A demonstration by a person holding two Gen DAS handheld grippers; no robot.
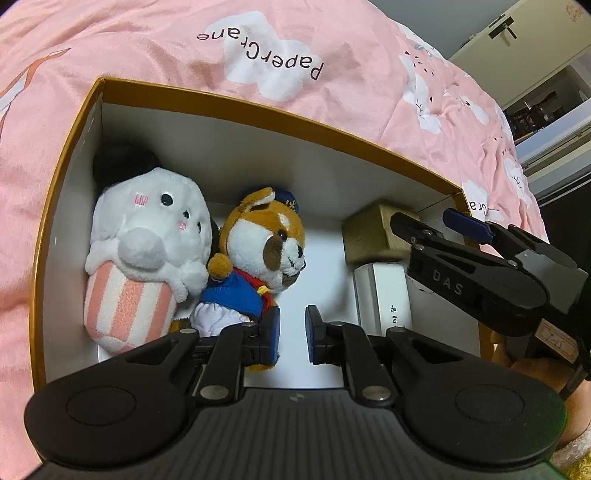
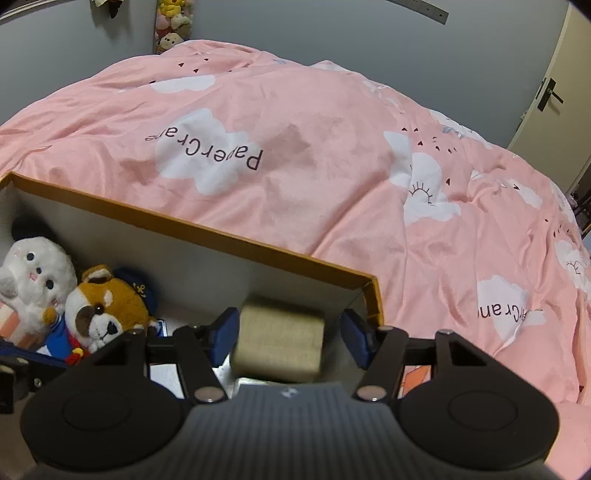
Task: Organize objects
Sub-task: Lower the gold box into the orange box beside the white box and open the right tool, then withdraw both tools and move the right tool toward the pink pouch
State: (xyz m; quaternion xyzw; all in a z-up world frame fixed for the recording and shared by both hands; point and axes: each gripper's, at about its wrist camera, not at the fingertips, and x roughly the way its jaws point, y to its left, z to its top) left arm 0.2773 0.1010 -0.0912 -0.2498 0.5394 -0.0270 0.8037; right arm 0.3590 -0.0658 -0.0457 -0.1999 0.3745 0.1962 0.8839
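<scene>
An orange-rimmed cardboard box [image 1: 258,110] lies on the bed. Inside it, at the left, a white plush [image 1: 147,236] with a pink striped base leans against a brown dog plush [image 1: 266,247] in blue clothes. A tan block [image 1: 369,236] rests on a pale rectangular case [image 1: 384,295] in the far right corner. My left gripper [image 1: 293,332] hangs over the box floor beside the dog, shut and holding nothing. My right gripper [image 2: 290,338] stands open around the tan block [image 2: 280,339]. Its left pad is close against the block and a gap shows at its right pad [image 2: 352,338].
A pink duvet [image 2: 314,155] with white clouds covers the bed around the box [image 2: 184,229]. A door [image 2: 554,96] stands at the right, and plush toys [image 2: 171,26] hang on the far wall. A hand [image 1: 517,362] holds the right gripper [image 1: 436,223].
</scene>
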